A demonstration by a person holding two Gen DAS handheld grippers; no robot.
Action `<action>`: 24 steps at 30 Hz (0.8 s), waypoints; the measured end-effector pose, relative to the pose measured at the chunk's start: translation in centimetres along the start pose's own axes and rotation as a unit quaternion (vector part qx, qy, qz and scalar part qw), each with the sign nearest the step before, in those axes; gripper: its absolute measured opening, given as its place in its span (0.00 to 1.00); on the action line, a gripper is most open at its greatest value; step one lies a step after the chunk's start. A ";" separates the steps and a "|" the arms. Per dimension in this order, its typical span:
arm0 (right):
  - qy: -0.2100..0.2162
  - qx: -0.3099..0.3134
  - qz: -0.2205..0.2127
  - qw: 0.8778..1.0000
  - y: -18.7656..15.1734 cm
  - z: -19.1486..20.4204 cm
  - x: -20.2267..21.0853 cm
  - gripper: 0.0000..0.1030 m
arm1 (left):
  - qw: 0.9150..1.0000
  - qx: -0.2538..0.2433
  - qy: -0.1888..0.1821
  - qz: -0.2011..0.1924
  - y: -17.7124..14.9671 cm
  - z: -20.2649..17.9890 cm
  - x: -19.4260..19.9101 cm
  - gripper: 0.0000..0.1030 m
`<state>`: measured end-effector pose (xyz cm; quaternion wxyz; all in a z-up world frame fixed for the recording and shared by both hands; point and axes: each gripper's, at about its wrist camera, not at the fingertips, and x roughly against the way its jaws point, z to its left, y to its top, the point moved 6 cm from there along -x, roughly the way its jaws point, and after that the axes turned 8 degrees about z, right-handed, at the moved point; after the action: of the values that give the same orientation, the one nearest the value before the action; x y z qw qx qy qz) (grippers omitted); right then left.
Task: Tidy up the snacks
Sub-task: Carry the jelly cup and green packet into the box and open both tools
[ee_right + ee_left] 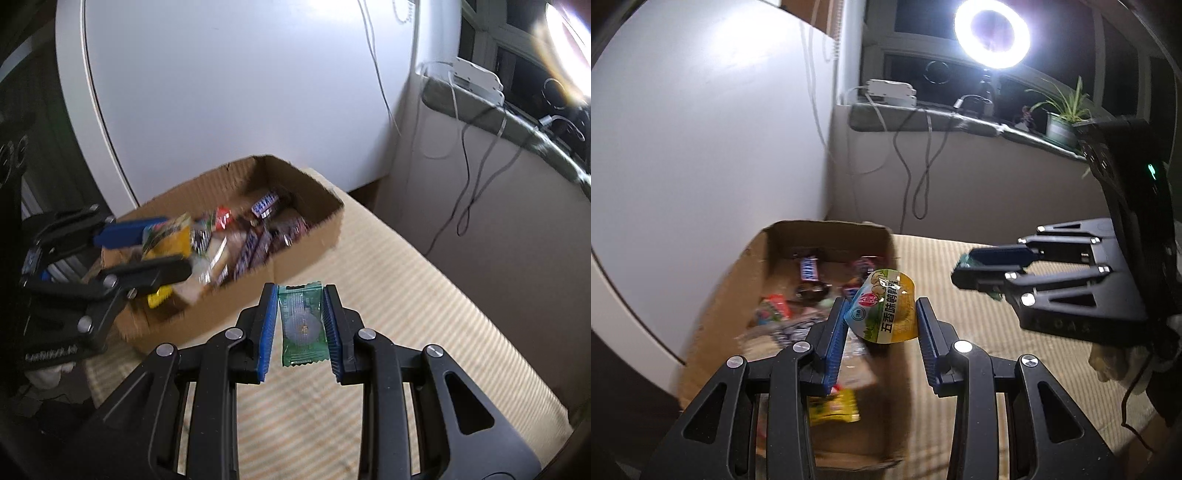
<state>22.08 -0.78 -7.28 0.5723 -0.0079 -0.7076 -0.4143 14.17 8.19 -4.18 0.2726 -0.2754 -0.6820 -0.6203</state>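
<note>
Both grippers hold snacks aloft near the cardboard box (295,206).

Left gripper (882,321) pinches a yellow-green snack pack (884,308) between its pads, tilted, over the box's edge. Right gripper (301,325) is clamped on a green wrapped snack (303,325), long axis running along the fingers, above the striped surface (424,295).

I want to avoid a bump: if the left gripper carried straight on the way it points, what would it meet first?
Probably the cardboard box: the left gripper, shut on a yellow snack cup, points down over its near end, so it would likely meet the snacks inside. Depth is unclear.
</note>
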 end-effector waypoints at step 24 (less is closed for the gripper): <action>0.029 0.007 0.014 0.999 7.5 2.9 -6.6 0.25 | 0.998 0.049 0.039 0.001 -0.9 7.3 0.9 0.36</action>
<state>25.63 8.90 -8.37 0.5981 -0.0014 -0.6936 -0.4015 12.68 15.47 -4.82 0.3128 -0.2374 -0.7001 -0.5963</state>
